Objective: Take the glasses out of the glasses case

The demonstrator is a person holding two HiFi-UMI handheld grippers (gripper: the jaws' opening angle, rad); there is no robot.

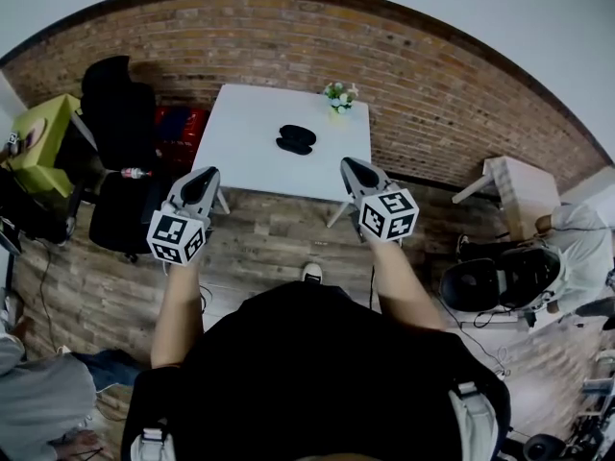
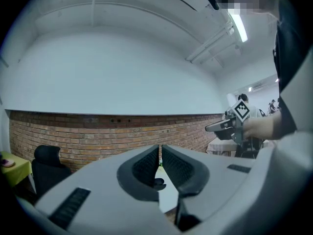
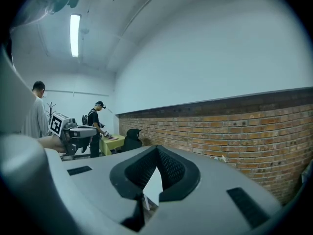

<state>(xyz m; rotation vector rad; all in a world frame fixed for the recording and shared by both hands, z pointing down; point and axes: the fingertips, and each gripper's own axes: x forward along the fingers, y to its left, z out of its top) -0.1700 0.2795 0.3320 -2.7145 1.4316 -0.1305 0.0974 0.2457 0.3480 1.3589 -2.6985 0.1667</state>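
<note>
Two hand-held grippers, head view and both gripper views. The glasses case, a dark oblong shell, lies flat on the white table, in the middle of the tabletop. Its long axis runs roughly left to right across the head view, parallel to the table's near edge, with the right end lying slightly nearer the person. Whether its lid is shut cannot be told at this range.

The left gripper and right gripper are held out level in front of the person, short of the table's near edge, one toward each near corner. The case sits ahead of them and between their two lines, well apart from both. In the left gripper view a dark part of the case shows beyond the jaw tips.

Left gripper: jaws drawn together to a thin slit, nothing between them. Right gripper: jaws clenched with tips meeting, nothing held.

A small flower pot stands near the table's far right corner, apart from the case. A brick wall runs behind the table, and a black office chair stands to the table's left.
</note>
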